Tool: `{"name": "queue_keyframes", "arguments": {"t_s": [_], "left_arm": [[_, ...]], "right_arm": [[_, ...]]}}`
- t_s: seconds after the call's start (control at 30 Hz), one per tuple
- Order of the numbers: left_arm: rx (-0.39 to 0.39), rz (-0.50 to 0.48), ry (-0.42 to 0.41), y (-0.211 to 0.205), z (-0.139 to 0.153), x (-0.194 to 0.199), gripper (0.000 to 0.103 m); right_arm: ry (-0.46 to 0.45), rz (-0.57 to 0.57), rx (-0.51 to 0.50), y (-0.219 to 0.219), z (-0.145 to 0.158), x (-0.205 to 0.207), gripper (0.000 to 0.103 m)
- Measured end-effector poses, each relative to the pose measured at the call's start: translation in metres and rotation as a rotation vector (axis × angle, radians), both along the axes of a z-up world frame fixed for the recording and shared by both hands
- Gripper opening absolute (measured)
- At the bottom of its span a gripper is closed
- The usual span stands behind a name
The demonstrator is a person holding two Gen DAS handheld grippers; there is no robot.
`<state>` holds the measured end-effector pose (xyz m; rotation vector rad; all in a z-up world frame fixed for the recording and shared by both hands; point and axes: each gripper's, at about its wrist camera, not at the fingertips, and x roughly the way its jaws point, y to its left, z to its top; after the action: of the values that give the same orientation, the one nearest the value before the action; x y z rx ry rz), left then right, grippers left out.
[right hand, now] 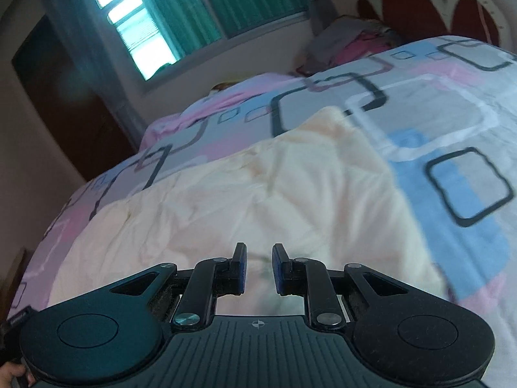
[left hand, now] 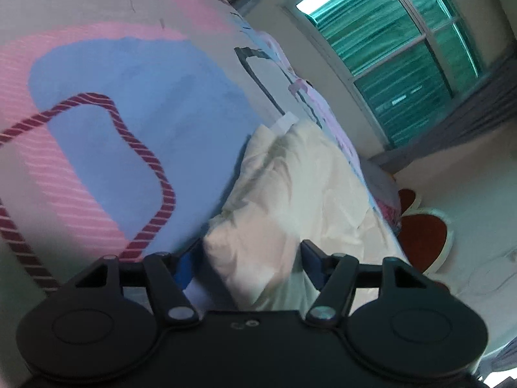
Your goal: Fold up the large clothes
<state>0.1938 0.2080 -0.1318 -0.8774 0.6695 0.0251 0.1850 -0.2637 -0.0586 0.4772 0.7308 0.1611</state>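
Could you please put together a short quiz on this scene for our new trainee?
1. True or false: the cream garment lies on a patterned bedsheet.
2. What sits between the fingers of the left gripper? A) a bunched part of the cream garment B) a red towel C) nothing at all
3. Which has its jaws set wider apart, the left gripper or the right gripper?

Key: 1 true. 2 A. 3 the left gripper; the right one's jaws are close together, with a narrow gap between them.
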Motion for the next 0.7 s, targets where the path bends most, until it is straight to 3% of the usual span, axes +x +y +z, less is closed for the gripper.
{"name": "queue_keyframes", "arguments": {"t_s": [0.07,0.13,0.23,0.33,0.43,0.63,0.7], "left_arm": [[0.007,-0.004,-0.002,-0.007,0.001,0.009,0.059],[0.009,0.001,0.01,-0.014,0.0,0.018,0.04],[0.02,-0.004,-0.025,-0.019,0.006,0.017,0.021],[0.038,-0.027,-0.072,-0.021,0.014,0.011,0.02],[0.037,-0.043,-0.056,-0.017,0.012,0.012,0.02],[0.078,-0.066,-0.081,-0.023,0.025,0.01,0.019],[0.1,-0.08,-0.096,-0.026,0.034,0.009,0.019]], "right_arm": [[-0.001,0.058,0.011,0.019,-0.002,0.008,0.018],[0.013,0.129,0.016,0.042,-0.007,0.016,0.018],[0.117,0.153,-0.108,0.07,-0.034,0.033,0.013],[0.157,0.111,-0.116,0.07,-0.046,0.043,0.0],[0.171,0.111,-0.085,0.063,-0.037,0.044,0.0],[0.062,0.125,-0.017,0.069,-0.005,0.022,0.0],[0.069,0.159,-0.002,0.082,-0.005,0.023,0.0]]}}
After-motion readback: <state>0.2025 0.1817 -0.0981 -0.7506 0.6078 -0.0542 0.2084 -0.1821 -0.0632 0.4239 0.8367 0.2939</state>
